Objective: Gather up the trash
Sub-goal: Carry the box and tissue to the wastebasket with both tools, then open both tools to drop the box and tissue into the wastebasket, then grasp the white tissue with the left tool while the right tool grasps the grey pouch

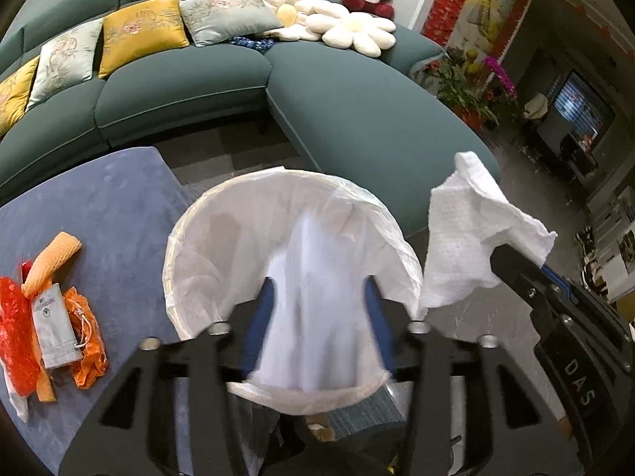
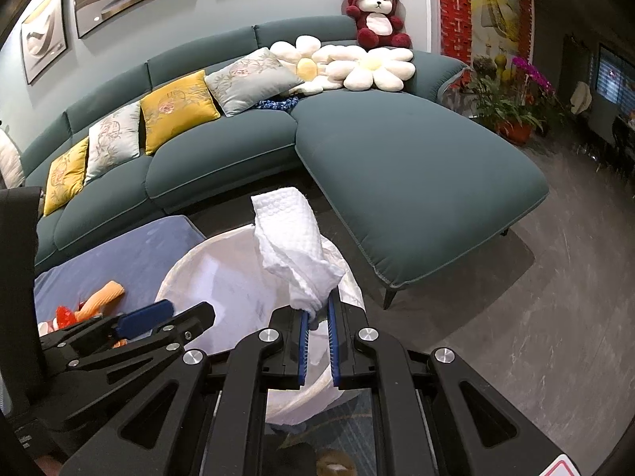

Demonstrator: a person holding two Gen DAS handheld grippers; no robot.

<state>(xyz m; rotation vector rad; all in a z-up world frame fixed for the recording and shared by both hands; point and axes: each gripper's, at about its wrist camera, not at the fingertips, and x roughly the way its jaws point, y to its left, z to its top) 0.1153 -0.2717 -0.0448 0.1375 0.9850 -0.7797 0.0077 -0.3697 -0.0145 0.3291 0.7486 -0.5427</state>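
Observation:
A round trash bin [image 1: 206, 230] lined with a white plastic bag stands beside a blue-grey table; it also shows in the right wrist view [image 2: 222, 277]. My left gripper [image 1: 317, 317] is open, its blue pads astride the bin's near rim; it shows at the left of the right wrist view [image 2: 158, 317]. My right gripper [image 2: 317, 309] is shut on a crumpled white paper towel [image 2: 293, 246] and holds it over the bin's right rim. The towel [image 1: 468, 238] and right gripper [image 1: 516, 265] show at right in the left wrist view. More trash lies on the table: orange wrappers [image 1: 87, 341], a grey pouch [image 1: 55, 329], a red wrapper [image 1: 16, 341].
The blue-grey table [image 1: 111, 206] is at the left of the bin. A curved teal sofa [image 2: 397, 166] with cushions, flower pillows and a red plush bear [image 2: 377, 16] runs behind. Potted plants [image 2: 508, 107] stand at the far right on the grey floor.

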